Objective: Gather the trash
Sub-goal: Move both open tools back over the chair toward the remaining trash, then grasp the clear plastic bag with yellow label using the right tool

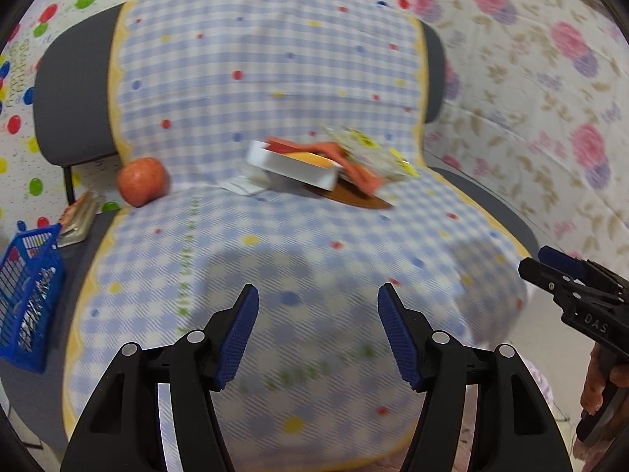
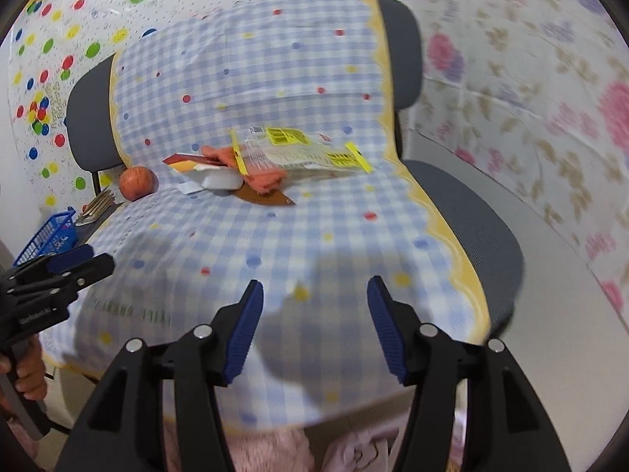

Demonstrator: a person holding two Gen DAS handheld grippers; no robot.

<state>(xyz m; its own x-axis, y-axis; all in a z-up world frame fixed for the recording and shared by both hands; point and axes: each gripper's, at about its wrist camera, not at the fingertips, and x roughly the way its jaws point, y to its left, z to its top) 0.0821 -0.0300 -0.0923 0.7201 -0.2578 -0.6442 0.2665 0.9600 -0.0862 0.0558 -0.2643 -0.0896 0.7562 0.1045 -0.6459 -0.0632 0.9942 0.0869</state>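
A: Left gripper [image 1: 318, 338] released, nothing between the jaws. Right gripper [image 2: 314, 330] likewise, spread and empty, both over the front of the blue-checked cloth-covered chair seat [image 2: 275, 236].

B: Trash?

A: Heaped at the seat's back: clear yellow-printed plastic wrapper [image 2: 302, 149], crumpled orange rag [image 2: 267, 181], white rectangular tray [image 1: 295, 167] holding scraps. Probably approaching. Blue mesh plastic basket [image 1: 27, 299], left of seat, holds something silvery.

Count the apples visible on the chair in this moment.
1. The apple sits on the checked cloth at the back left of the seat, left of the white box and the wrapper pile. Another could be hidden behind that pile.
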